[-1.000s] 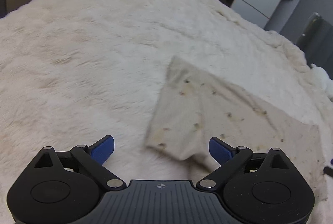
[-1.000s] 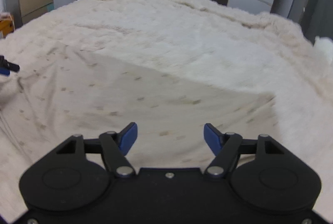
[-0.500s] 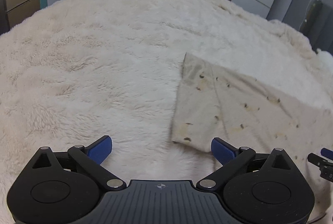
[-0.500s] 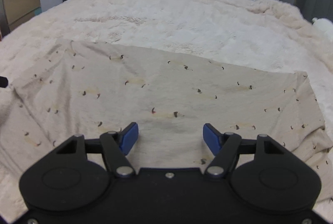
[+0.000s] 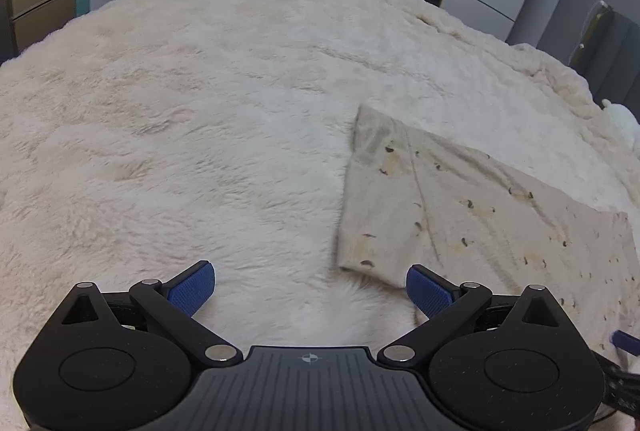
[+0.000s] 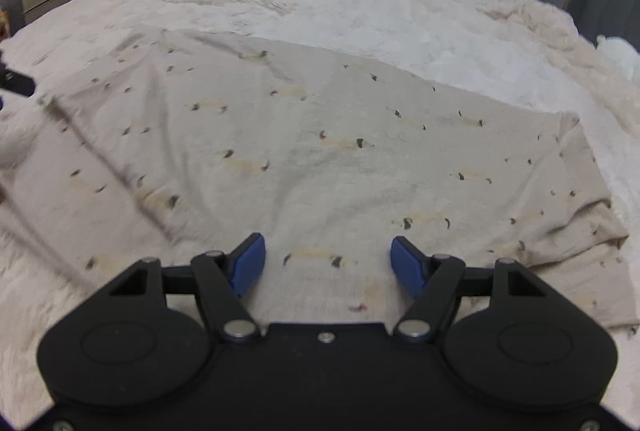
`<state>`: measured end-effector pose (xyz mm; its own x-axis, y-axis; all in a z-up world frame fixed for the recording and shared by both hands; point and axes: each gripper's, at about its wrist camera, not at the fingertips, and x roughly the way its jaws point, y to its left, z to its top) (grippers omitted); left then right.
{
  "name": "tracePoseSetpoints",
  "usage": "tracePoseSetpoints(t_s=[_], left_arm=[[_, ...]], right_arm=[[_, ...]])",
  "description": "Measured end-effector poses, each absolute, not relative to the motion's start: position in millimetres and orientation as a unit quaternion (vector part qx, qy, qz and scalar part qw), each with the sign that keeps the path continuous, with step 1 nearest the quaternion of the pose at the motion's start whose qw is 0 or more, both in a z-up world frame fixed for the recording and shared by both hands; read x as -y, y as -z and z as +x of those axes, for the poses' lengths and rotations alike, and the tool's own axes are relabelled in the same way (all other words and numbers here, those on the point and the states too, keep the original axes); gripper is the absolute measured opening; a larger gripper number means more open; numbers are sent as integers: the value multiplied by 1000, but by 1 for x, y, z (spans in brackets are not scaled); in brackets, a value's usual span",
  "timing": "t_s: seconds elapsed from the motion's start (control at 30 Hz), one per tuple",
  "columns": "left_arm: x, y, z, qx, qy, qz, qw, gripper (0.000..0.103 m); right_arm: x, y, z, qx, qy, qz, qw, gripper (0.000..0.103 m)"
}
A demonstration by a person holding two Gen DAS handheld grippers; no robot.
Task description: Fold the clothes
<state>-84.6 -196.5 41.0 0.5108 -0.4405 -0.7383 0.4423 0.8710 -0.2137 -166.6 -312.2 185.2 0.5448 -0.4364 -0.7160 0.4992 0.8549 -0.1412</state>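
Support surface: a bed [image 5: 200, 119] covered edge to edge by a cream, long-pile fleece blanket [image 6: 360, 3]. Pile is shaggy and uneven, with shallow ridges and flattened patches; the far edge is rumpled.

Lying directly on the blanket: one beige garment [image 6: 320, 151], spread flat, printed with small dark and pale-yellow marks. A seam line runs diagonally across its left part in the right wrist view. Its right edge is slightly bunched, with a fold at the corner. In the left wrist view the garment [image 5: 460, 215] occupies the right side of the bed; the left side shows bare blanket.
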Motion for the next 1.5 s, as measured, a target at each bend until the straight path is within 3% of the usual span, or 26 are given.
tracePoseSetpoints(t_s=[0.2, 0.57, 0.83, 0.93, 1.1, 1.2, 1.5], left_arm=[[184, -43, -80, -420, 232, -12, 877, 102], [178, -44, -81, -417, 234, -4, 878, 102], [169, -45, -80, -421, 238, -28, 875, 102], [167, -45, -81, -420, 239, -29, 875, 102], [162, -45, -81, -420, 236, -30, 876, 102], [158, -45, -80, -419, 233, -31, 877, 102], [154, -45, -78, -418, 228, -32, 879, 102]], right_arm=[[255, -209, -170, -346, 219, -9, 912, 71], [147, -189, -136, -330, 104, -118, 931, 74], [143, -204, -106, -332, 39, -57, 941, 38], [145, -211, -97, -329, 30, -1, 944, 38], [146, -209, -78, -335, 55, -17, 940, 38], [146, -194, -66, -379, 48, -16, 924, 3], [121, -176, -87, -390, 25, -31, 920, 4]])
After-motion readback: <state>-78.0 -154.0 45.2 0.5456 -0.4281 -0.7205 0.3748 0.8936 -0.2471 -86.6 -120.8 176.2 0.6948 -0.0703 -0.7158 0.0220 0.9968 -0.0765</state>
